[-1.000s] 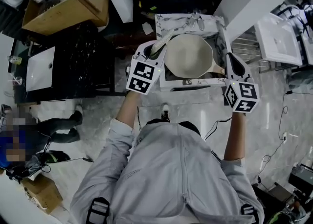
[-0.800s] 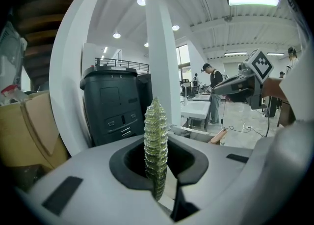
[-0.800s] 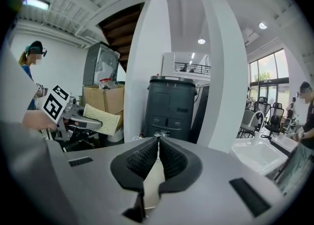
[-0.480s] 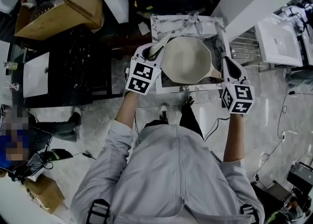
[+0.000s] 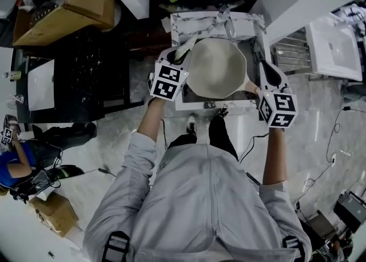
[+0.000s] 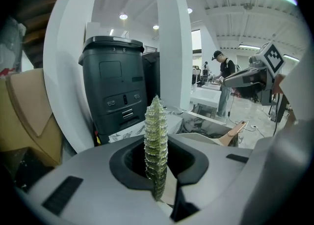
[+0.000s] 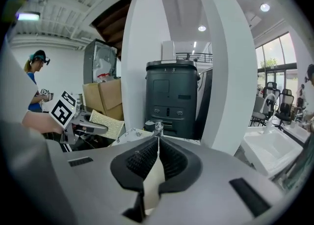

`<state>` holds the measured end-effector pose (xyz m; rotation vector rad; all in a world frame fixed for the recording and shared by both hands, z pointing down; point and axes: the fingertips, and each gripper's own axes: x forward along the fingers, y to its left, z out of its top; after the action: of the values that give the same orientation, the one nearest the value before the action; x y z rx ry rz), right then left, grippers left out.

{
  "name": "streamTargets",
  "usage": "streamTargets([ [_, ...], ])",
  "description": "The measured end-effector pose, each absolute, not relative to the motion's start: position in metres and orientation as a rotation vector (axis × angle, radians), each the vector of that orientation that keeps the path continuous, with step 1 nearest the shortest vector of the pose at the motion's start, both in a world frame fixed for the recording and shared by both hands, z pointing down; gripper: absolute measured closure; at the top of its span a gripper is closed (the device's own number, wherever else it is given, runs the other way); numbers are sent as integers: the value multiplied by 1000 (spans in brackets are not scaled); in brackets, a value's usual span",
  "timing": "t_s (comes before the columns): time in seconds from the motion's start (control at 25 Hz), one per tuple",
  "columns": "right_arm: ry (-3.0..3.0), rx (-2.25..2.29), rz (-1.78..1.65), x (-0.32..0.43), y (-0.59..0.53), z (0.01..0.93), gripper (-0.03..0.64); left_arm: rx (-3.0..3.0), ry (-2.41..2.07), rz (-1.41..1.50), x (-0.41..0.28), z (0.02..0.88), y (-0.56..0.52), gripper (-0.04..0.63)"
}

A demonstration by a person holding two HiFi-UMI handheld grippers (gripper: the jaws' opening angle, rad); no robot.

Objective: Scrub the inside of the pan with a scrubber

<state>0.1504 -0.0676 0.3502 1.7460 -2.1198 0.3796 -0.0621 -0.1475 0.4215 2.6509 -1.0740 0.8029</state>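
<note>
Head view: the cream pan (image 5: 216, 67) is over the marble sink (image 5: 191, 23), with the left gripper (image 5: 180, 56) right at its left rim and the right gripper (image 5: 264, 73) over by the handle. Left gripper view: jaws pinching a green scrubber (image 6: 156, 140) edge-on, and it pokes up past them. Right gripper view: jaws clamped tight on the pan's pale handle (image 7: 153, 177).

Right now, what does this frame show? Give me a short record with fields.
left gripper: shut on the scrubber, at the pan's left rim
right gripper: shut on the pan handle
pan: over the sink, pale inside facing the head camera
scrubber contact with pan: cannot tell
</note>
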Motion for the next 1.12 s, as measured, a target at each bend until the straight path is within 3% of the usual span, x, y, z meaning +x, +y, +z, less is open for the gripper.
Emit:
streamTargets([
  [1.12,-2137,1566,594,210,-138,446,580,2282,-1058,1171,17,607,-203,525],
])
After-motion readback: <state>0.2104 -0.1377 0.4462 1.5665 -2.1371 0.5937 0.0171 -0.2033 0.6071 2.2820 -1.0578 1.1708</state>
